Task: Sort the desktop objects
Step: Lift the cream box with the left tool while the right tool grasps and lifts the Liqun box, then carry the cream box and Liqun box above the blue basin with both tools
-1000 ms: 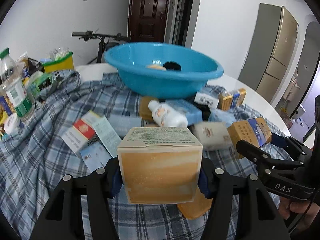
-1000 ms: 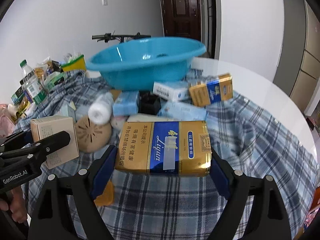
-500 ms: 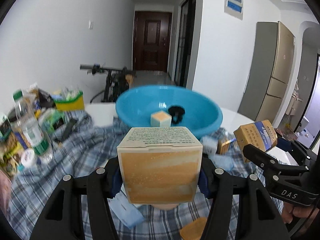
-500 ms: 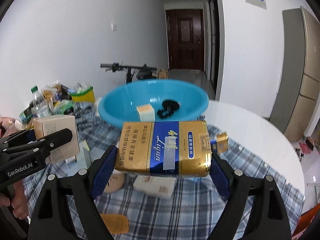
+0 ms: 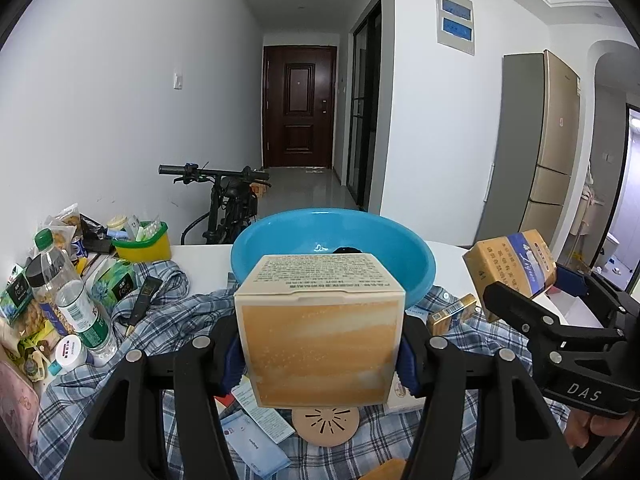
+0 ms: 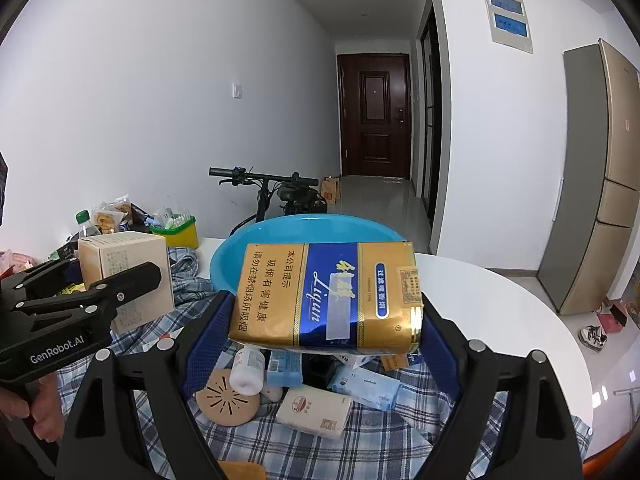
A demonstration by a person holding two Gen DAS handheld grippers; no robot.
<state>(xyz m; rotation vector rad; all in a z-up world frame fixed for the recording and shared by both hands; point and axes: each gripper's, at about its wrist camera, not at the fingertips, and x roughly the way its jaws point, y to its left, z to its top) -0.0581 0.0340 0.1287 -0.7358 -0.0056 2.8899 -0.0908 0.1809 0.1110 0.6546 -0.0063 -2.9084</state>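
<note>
I've got the left gripper (image 5: 320, 344) pinching a tan cube box (image 5: 320, 332), blue pads flat against both side faces, printed top face up, box sitting level between the fingers. My right gripper (image 6: 320, 320) is clamped on a gold-and-blue cigarette carton (image 6: 326, 294), long side across the jaws, label face toward the camera, pads on its two short ends. Both loads are clear of the table, held above the clutter.

Straight ahead of both grippers, past the held items: the blue basin (image 5: 416, 276), mostly hidden behind them, something dark inside it that I can't make out. Directly under the left gripper: a round tan disc (image 5: 326, 426) with slits and some leaflets on the checked cloth (image 5: 176, 320). Under the right gripper: a white bottle (image 6: 249, 372) lying down, a pale packet (image 6: 314, 410), and blue tissue packs (image 6: 370, 388).

In the left wrist view the right gripper shows off to the right with the carton, a small gold pack (image 5: 452, 312) on the cloth between us. Far left of the left gripper: a water bottle (image 5: 74, 304) upright and a yellow tub (image 5: 142, 246).
</note>
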